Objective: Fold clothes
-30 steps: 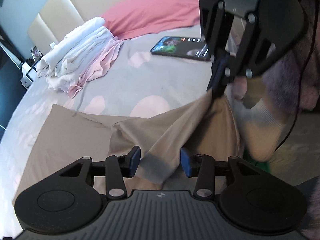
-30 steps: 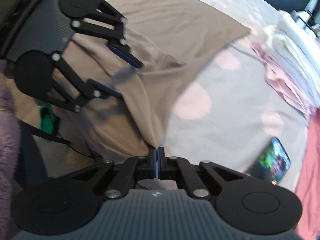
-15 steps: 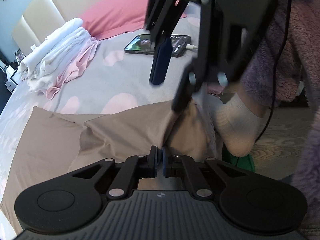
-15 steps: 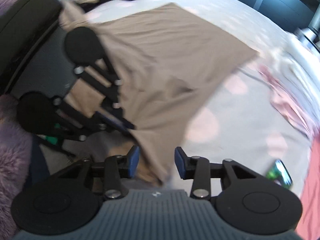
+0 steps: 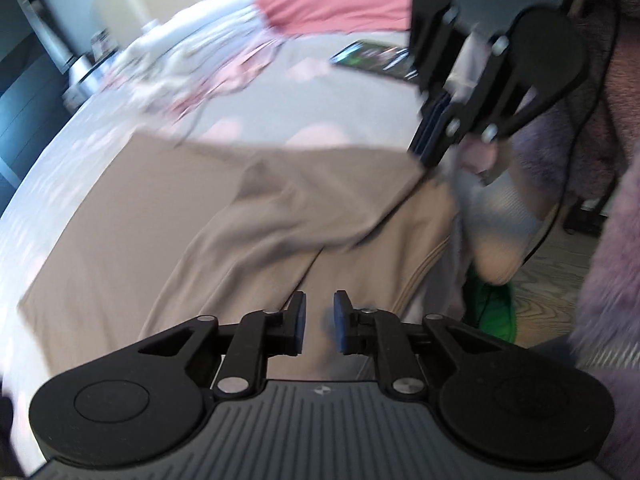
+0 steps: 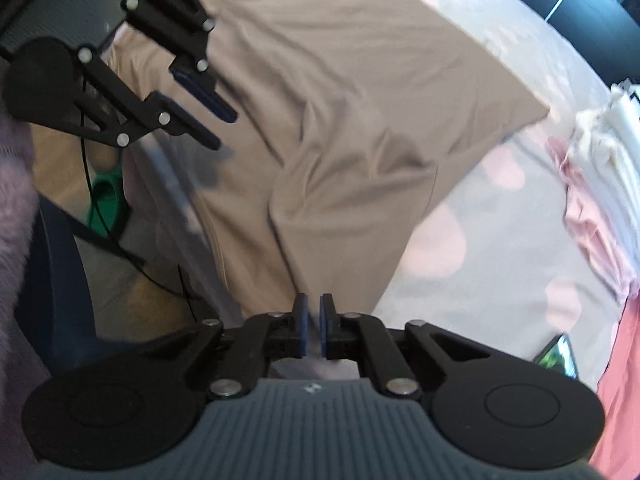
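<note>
A beige garment [image 5: 240, 216] lies spread on the bed, and its near part hangs over the bed's edge [image 6: 360, 100]. My left gripper [image 5: 320, 300] hovers over that near part. Its jaws are opening, a small gap shows, and nothing sits between the pads. The right wrist view shows it at the upper left [image 6: 224, 132], clear of the cloth. My right gripper [image 6: 311, 300] is at the garment's right corner [image 5: 424, 160]. Its jaws are closing, with a narrow gap left, and the cloth's edge reaches the pads. The frames do not show whether cloth is pinched.
Folded white and pink clothes [image 5: 192, 56] lie stacked at the far side of the grey, pink-spotted sheet [image 5: 280, 112]. A phone [image 5: 372, 58] lies near a pink pillow [image 5: 340, 0]. By the bed's edge are a socked foot [image 5: 496, 216], a green slipper [image 5: 492, 308] and a cable.
My left gripper shut on the cloth, then parted again and shifted sideways along the garment. My right gripper let go, opened wide, and has now narrowed at the corner.
</note>
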### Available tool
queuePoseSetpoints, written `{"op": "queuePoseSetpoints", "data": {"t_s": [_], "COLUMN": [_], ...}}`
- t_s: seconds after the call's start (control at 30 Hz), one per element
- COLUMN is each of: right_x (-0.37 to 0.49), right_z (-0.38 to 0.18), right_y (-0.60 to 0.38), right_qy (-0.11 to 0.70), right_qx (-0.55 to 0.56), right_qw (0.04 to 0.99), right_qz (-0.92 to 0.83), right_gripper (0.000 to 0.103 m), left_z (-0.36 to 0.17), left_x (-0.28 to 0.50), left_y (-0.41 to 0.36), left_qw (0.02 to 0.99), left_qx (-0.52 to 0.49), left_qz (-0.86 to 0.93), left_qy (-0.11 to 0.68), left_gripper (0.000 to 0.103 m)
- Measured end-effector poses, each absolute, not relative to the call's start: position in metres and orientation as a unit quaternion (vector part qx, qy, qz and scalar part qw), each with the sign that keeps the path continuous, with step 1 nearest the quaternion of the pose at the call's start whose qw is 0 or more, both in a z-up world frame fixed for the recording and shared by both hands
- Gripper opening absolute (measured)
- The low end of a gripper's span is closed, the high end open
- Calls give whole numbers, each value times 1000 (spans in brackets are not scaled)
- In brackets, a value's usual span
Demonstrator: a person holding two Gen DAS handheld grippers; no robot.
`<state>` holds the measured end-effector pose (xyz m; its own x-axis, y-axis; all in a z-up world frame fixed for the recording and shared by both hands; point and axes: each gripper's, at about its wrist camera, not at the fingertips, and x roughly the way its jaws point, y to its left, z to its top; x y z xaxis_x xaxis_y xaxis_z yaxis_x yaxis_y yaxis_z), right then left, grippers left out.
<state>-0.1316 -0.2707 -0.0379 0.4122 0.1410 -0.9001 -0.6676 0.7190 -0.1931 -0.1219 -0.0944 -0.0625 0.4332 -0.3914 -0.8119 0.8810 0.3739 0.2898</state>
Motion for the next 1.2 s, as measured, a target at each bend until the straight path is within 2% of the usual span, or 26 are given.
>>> {"op": "queuePoseSetpoints", "data": {"t_s": [0.03,0.1,0.27,0.33,0.53,0.63,0.8,0.9,1.03,1.2], "right_x": [-131,-129,-123,-117,-96,-88,-65,-38,5,44], "right_z": [-35,-30,-28,-28,-35,-33,-27,-22,-20,-33], "right_y": [-269,-264,-258,-255,-241,-239,-243,-260,-282,-288], "right_qy": [473,466,456,453,442,442,450,466,494,529], "right_qx": [-277,-283,-302,-305,-306,-299,-289,-233,-135,-30], "right_qw": [796,796,789,789,798,803,814,833,849,841], "right_qz": [256,262,280,282,273,266,226,185,131,106], "right_gripper": [15,29,30,30,30,30,30,29,29,29], "left_z": [-60,-56,-32,-24,-12,-20,-49,-57,-56,-51], "left_x": [-118,-110,-85,-74,-24,-1,11,6,0,-6], "left_y": [-86,-69,-11,13,64,67,69,73,71,72], "left_qw": [769,786,834,849,878,868,835,834,838,848], "left_qx": [366,355,306,274,164,166,226,217,221,219], "left_qz": [-400,-364,-254,-215,-154,-167,-164,-159,-168,-172], "left_qy": [337,353,383,397,423,437,474,481,470,450], "left_gripper": [14,14,16,22,24,24,24,24,10,4]}}
